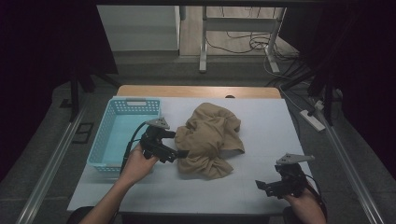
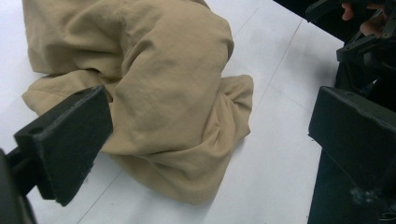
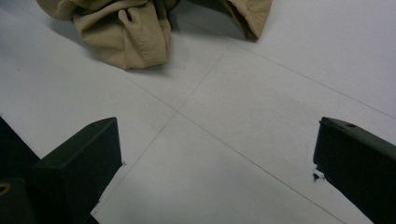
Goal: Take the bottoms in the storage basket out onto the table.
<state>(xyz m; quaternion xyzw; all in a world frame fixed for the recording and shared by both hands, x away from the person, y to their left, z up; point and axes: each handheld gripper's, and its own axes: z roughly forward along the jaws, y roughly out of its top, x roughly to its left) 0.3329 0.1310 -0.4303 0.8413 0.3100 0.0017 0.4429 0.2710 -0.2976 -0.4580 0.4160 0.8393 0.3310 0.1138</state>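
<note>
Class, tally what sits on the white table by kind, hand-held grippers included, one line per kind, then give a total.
Tan cloth: 1
Light blue basket: 1
Grippers: 2, left gripper and right gripper, both open
Total: 4

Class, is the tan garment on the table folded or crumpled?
Crumpled: the tan garment lies in a loose, creased heap on the table.

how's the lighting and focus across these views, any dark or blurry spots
High view: dim overall, black at both sides, the tan cloth and blue basket still readable. Left gripper view: bright and even, cloth sharp, near jaws soft. Right gripper view: white table well lit, soft shadow under the cloth.
</note>
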